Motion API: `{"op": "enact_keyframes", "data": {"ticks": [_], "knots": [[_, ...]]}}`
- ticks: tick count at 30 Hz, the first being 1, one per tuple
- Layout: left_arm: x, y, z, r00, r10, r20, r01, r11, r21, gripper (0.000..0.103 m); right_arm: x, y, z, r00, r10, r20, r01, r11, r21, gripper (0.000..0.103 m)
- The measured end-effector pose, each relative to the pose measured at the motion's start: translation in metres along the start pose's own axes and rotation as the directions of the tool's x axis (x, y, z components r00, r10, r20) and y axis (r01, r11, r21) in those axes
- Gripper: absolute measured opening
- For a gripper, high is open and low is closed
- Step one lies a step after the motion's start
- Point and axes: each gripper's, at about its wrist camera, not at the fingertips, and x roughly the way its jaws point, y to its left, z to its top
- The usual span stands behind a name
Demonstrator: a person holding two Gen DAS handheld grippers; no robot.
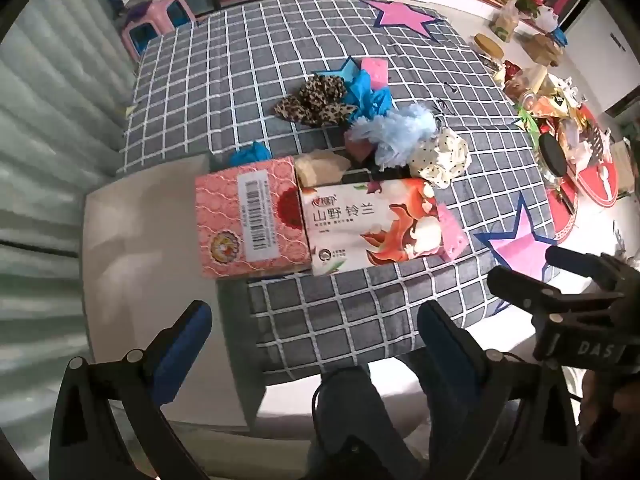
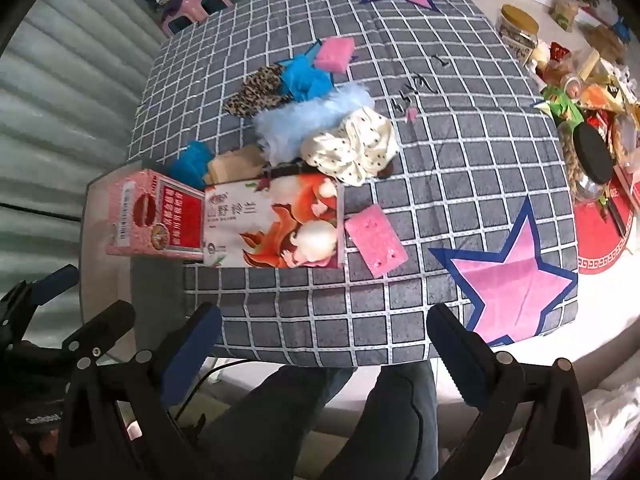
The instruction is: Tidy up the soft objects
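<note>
Soft items lie in a pile on the checked cloth: a leopard scrunchie, a blue ruffled piece, a pale blue fluffy one, a cream dotted scrunchie, and pink sponges. In front lie a pink pack and a white floral tissue pack. My left gripper is open and empty, held above the near edge. My right gripper is open and empty too, over the cloth's front edge; it also shows in the left wrist view.
A white box surface sits at the left under the pink pack. Jars, snacks and a red mat crowd the right side. A pink stool stands behind. The person's legs are below the table edge.
</note>
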Motion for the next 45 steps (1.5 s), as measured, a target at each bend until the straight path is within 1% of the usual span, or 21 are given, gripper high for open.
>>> {"op": "enact_keyframes", "data": {"ticks": [5, 9, 11, 17, 20, 22, 24, 27, 31, 33, 34, 38, 40, 42, 45], "knots": [[-0.007, 0.003, 0.001, 1.000, -0.025, 0.011, 0.025, 1.000, 0.001, 0.103, -0.010, 0.010, 0.003, 1.000, -0.009, 0.011, 0.009, 1.000, -0.004, 0.103], [-0.016, 0.013, 0.004, 0.999, -0.025, 0.022, 0.025, 1.000, -0.002, 0.103, -0.020, 0.014, 0.008, 0.999, -0.016, 0.028, 0.016, 1.000, -0.003, 0.103], [-0.020, 0.011, 0.009, 0.999, -0.021, 0.032, 0.022, 1.000, -0.005, 0.103, -0.022, 0.019, 0.005, 0.999, -0.022, 0.038, 0.022, 1.000, -0.002, 0.103], [-0.024, 0.013, 0.017, 1.000, -0.011, 0.029, 0.012, 1.000, -0.019, 0.103, -0.025, 0.023, 0.013, 0.999, -0.015, 0.043, 0.015, 1.000, -0.002, 0.103], [-0.023, 0.014, 0.019, 0.999, 0.012, 0.038, -0.011, 1.000, -0.027, 0.102, -0.028, 0.021, 0.016, 0.997, -0.001, 0.077, 0.002, 1.000, -0.009, 0.103], [-0.022, 0.014, 0.025, 0.999, 0.013, 0.032, -0.012, 0.999, -0.036, 0.102, -0.029, 0.019, 0.022, 0.997, 0.009, 0.081, -0.008, 1.000, -0.009, 0.103], [-0.022, 0.018, 0.035, 0.999, -0.010, 0.038, 0.012, 0.999, -0.043, 0.103, -0.027, 0.016, 0.033, 0.998, 0.003, 0.061, -0.003, 1.000, -0.009, 0.103], [-0.019, 0.019, 0.054, 0.999, 0.003, 0.038, 0.000, 0.998, -0.065, 0.103, -0.021, 0.009, 0.050, 0.999, 0.001, 0.050, -0.001, 1.000, -0.010, 0.103], [-0.021, 0.022, 0.076, 0.997, 0.012, 0.070, -0.005, 0.995, -0.103, 0.103, -0.014, 0.001, 0.074, 0.999, 0.037, 0.029, -0.037, 0.999, -0.021, 0.103], [-0.012, 0.021, 0.094, 0.999, 0.009, 0.039, -0.004, 0.992, -0.128, 0.103, -0.012, -0.004, 0.088, 0.998, 0.053, 0.016, -0.052, 0.998, -0.032, 0.103], [-0.007, 0.021, 0.102, 1.000, -0.003, 0.025, 0.007, 0.990, -0.139, 0.103, -0.009, -0.005, 0.094, 1.000, 0.026, 0.008, -0.026, 0.999, -0.037, 0.103], [0.012, 0.018, 0.128, 0.999, 0.028, -0.034, -0.034, 0.984, -0.172, 0.103, -0.001, -0.012, 0.119, 1.000, 0.014, -0.021, -0.015, 0.999, -0.047, 0.103], [0.016, 0.017, 0.140, 0.999, 0.022, -0.035, -0.028, 0.982, -0.185, 0.103, 0.003, -0.017, 0.131, 0.999, 0.018, -0.045, -0.021, 0.999, -0.048, 0.103], [0.023, 0.014, 0.150, 0.998, 0.025, -0.055, -0.035, 0.981, -0.190, 0.103, 0.006, -0.021, 0.141, 0.999, 0.002, -0.052, -0.005, 0.999, -0.047, 0.103], [0.030, 0.008, 0.162, 0.997, 0.046, -0.065, -0.057, 0.980, -0.189, 0.103, 0.012, -0.028, 0.154, 0.998, -0.011, -0.067, 0.008, 0.999, -0.044, 0.103]]}}
